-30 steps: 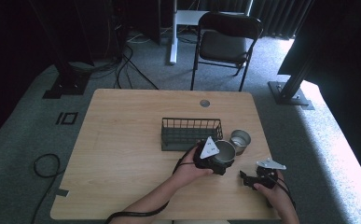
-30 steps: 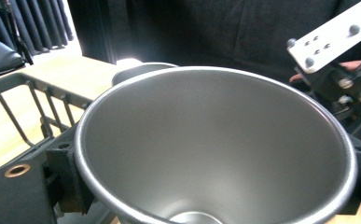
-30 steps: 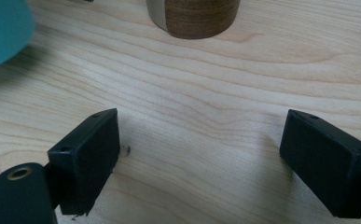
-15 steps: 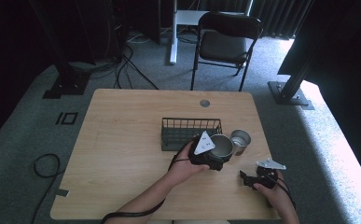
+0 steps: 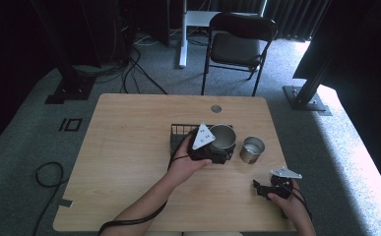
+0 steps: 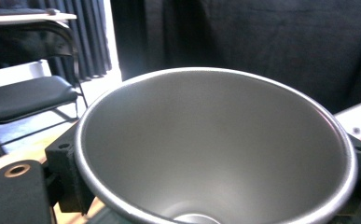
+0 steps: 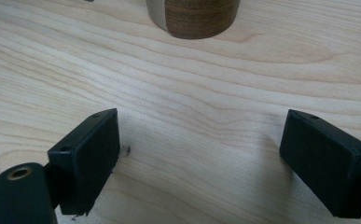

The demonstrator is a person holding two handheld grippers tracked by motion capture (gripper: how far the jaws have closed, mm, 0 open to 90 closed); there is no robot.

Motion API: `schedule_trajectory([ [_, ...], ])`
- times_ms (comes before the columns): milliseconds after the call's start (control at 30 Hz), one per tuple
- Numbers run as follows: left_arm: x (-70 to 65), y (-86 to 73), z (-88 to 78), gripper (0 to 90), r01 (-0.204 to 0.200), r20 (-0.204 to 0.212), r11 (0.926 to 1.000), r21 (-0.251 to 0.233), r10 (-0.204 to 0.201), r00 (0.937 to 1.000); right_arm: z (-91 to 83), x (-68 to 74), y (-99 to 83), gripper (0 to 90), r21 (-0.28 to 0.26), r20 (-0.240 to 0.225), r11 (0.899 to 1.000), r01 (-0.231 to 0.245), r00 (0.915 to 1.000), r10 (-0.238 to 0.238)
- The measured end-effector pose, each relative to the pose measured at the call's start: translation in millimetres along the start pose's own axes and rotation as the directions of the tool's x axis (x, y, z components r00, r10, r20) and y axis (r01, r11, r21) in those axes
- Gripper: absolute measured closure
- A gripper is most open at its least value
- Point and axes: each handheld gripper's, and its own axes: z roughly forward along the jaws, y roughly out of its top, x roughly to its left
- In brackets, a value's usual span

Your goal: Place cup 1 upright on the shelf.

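Gripping: left gripper (image 5: 216, 150) clamps the large steel cup (image 5: 222, 137), held at the wire basket (image 5: 178, 132)'s right end.
Right gripper (image 5: 264, 189): jaws spread, empty, low over the table (image 5: 129, 147).
Neighbour: small steel cup (image 5: 252, 149) stands just beside.
Risk: smooth wall may slip in the jaws; a swing could topple the neighbour or snag the basket rim.

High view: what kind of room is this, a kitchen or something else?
Probably a lab or studio, not a kitchen. A plain wooden table stands on grey carpet, with a folding chair, dark curtains and loose cables behind it.
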Motion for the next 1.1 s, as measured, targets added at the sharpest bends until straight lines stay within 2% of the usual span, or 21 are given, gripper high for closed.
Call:
schedule_trajectory([
  [167, 11.6, 9.0, -7.9, 13.3, 0.006, -0.056, 0.9997, -0.022, -0.007, 0.9984, 0.0, 0.0, 0.0, 11.8, 0.0, 0.0, 1.0, 0.0, 1.0, 0.0],
  [433, 32.0, 19.2, -18.0, 13.3, 0.04, -0.138, 0.9974, -0.06, -0.048, 0.9893, 0.0, 0.0, 0.0, 11.8, 0.0, 0.0, 1.0, 0.0, 1.0, 0.0],
  [533, 41.5, 19.9, -20.6, 13.3, 0.065, -0.178, 0.9954, -0.071, -0.077, 0.9811, 0.0, 0.0, 0.0, 11.8, 0.0, 0.0, 1.0, 0.0, 1.0, 0.0],
  [600, 46.3, 19.6, -22.0, 13.3, 0.059, -0.205, 0.9958, -0.07, -0.072, 0.976, 0.0, 0.0, 0.0, 11.8, 0.0, 0.0, 1.0, 0.0, 1.0, 0.0],
  [800, 61.9, 14.2, -24.7, 13.3, 0.081, -0.272, 0.9931, -0.084, -0.101, 0.957, 0.0, 0.0, 0.0, 11.8, 0.0, 0.0, 1.0, 0.0, 1.0, 0.0],
  [867, 66.7, 10.9, -25.3, 13.3, 0.087, -0.302, 0.9925, -0.086, -0.109, 0.947, 0.0, 0.0, 0.0, 11.8, 0.0, 0.0, 1.0, 0.0, 1.0, 0.0],
  [1000, 74.7, 4.0, -25.7, 13.3, 0.098, -0.341, 0.9913, -0.088, -0.122, 0.9322, 0.0, 0.1, 0.0, 11.8, 0.0, 0.0, 1.0, -0.001, 1.0, 0.001],
  [1100, 78.9, -2.1, -24.9, 13.3, 0.107, -0.351, 0.9903, -0.089, -0.131, 0.9272, 0.0, 0.0, 0.0, 11.8, 0.0, -0.001, 1.0, 0.0, 1.0, 0.0],
])
